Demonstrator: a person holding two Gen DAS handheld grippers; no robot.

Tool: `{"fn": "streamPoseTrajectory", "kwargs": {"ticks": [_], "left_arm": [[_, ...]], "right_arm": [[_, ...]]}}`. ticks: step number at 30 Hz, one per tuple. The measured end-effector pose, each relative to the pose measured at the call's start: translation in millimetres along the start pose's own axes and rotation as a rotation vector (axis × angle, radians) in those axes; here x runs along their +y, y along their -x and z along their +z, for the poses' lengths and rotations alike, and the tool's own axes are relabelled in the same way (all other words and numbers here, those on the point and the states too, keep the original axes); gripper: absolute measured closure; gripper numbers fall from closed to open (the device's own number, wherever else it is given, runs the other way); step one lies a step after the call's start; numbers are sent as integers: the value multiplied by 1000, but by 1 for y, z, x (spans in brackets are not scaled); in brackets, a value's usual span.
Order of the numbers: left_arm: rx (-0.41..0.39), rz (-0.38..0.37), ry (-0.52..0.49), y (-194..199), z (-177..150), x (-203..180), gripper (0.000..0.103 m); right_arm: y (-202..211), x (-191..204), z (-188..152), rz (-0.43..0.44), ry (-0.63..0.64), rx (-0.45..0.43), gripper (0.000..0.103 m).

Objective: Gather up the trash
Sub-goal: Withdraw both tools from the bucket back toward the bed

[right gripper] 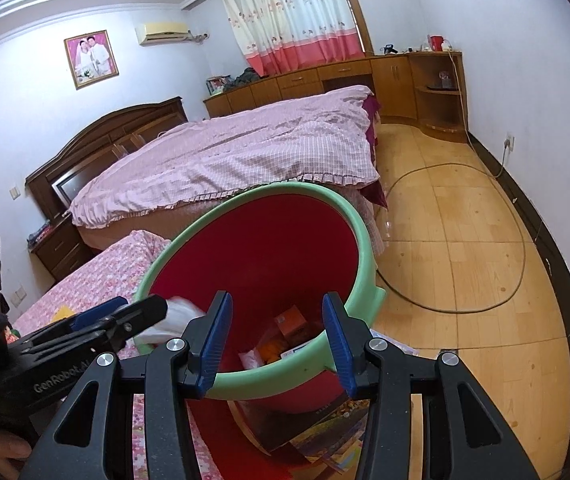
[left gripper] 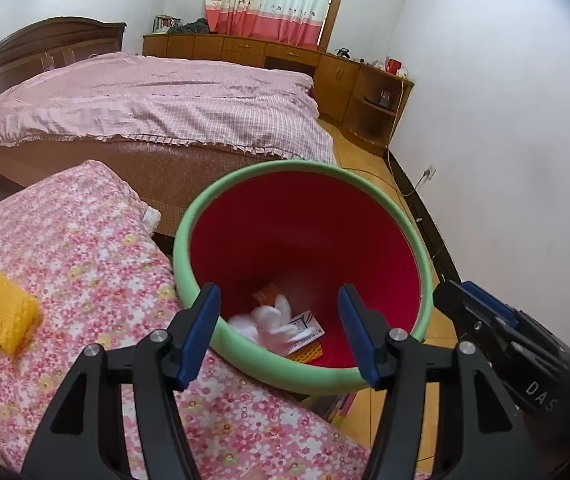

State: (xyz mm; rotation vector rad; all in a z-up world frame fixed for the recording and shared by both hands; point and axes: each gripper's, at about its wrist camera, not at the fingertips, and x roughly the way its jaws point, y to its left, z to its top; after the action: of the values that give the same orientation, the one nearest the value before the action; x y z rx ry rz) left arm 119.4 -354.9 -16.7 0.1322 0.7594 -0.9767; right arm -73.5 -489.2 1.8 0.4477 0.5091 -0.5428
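A red bin with a green rim (left gripper: 189, 240) (right gripper: 365, 240) stands beside the flowered bed. Inside lie an orange box (left gripper: 267, 294) (right gripper: 293, 322), a small card box (left gripper: 305, 326) and other scraps. A blurred white crumpled tissue (left gripper: 269, 320) is in the air over the bin's inside; in the right wrist view it shows white (right gripper: 181, 314) just past the left gripper's tip. My left gripper (left gripper: 279, 336) (right gripper: 125, 316) is open over the bin. My right gripper (right gripper: 277, 344) (left gripper: 469, 300) is open and empty at the bin's near rim. A yellow sponge-like piece (left gripper: 5, 314) lies on the flowered cover.
The flowered pink bedcover (left gripper: 85, 248) is left of the bin. A big bed with a checked pink quilt (left gripper: 165, 100) stands behind. Wooden cabinets (left gripper: 325, 64) line the far wall. A cable (right gripper: 521, 264) loops over the wooden floor. Boxes and papers (right gripper: 325, 432) lie under the bin.
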Motion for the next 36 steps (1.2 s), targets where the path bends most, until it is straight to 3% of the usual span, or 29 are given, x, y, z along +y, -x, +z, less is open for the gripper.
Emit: {"fn": "streamPoseTrajectory", "kwargs": {"ticks": [8,18,21,30,36], "left_arm": [[-6,74,29,32,-1,17,42],[-13,185,99,96,-18,56,42],[-11,242,126,116,-28,70,42],[5,434,251,167,-61,124,42],[14,511,349,192,-85,162,42]], "right_arm": [[7,12,0,26,11,7,55],[11,52,-6,123,64,74,53],[11,68,-12,154,86,95,47],[10,117,-33,239,148,159,43],[10,146,-48,279,196,193,40]]}}
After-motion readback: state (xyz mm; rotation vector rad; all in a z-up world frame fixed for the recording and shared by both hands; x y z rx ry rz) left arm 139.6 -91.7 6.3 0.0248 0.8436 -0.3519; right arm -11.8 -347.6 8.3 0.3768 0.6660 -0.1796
